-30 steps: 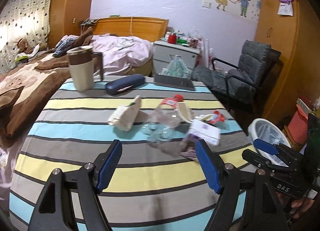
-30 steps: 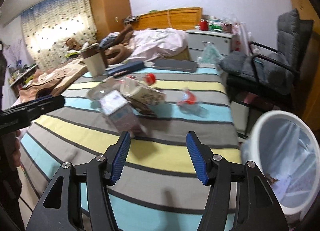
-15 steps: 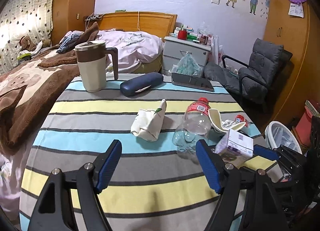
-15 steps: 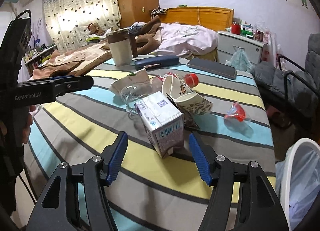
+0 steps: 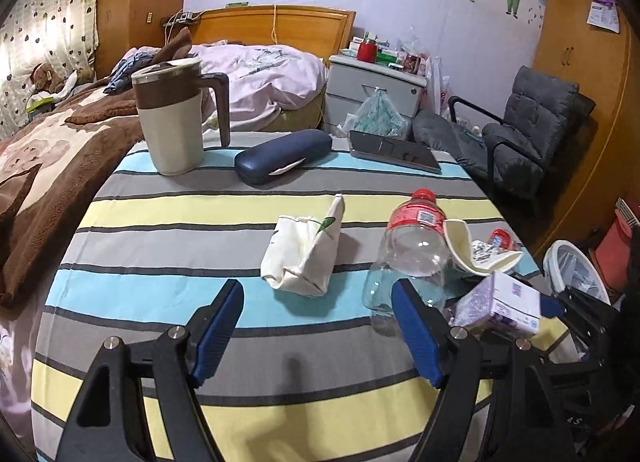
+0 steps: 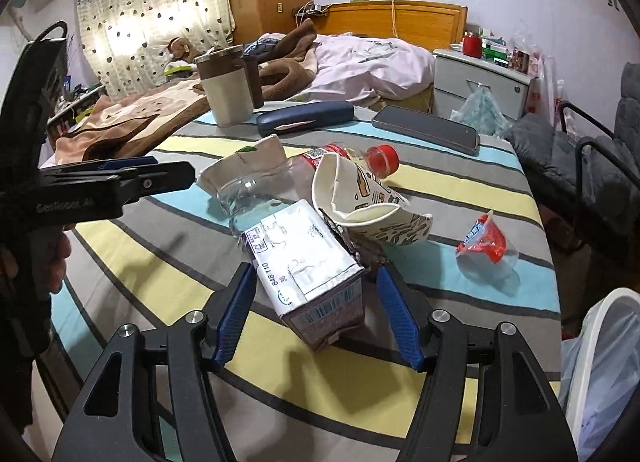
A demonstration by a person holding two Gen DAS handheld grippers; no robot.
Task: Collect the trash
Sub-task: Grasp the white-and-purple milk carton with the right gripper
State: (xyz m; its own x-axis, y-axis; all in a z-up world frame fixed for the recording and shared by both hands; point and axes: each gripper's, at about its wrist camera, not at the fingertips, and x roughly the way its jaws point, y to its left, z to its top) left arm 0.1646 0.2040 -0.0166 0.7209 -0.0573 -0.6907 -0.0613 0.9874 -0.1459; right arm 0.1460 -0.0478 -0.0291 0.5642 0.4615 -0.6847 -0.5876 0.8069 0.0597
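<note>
Trash lies on the striped table (image 5: 160,342): a crumpled white paper bag (image 5: 304,254), a clear plastic bottle with a red cap (image 5: 412,246), a crushed paper cup (image 6: 360,201), a small red-and-clear wrapper (image 6: 486,242) and a purple-and-white carton (image 6: 308,262). My right gripper (image 6: 316,306) is open with its blue pads on either side of the carton, not touching it. My left gripper (image 5: 318,328) is open and empty just short of the paper bag. It also shows in the right wrist view (image 6: 120,181).
A beige-and-brown jug (image 5: 172,117), a dark blue glasses case (image 5: 282,155) and a phone (image 5: 394,151) stand at the table's far side. A white bin with a bag liner (image 6: 600,362) stands past the right edge. A bed, a nightstand and a grey chair are behind.
Both grippers have moved forward over the table. The right gripper's pads now flank the carton. The left gripper has come closer to the paper bag and the bottle.
</note>
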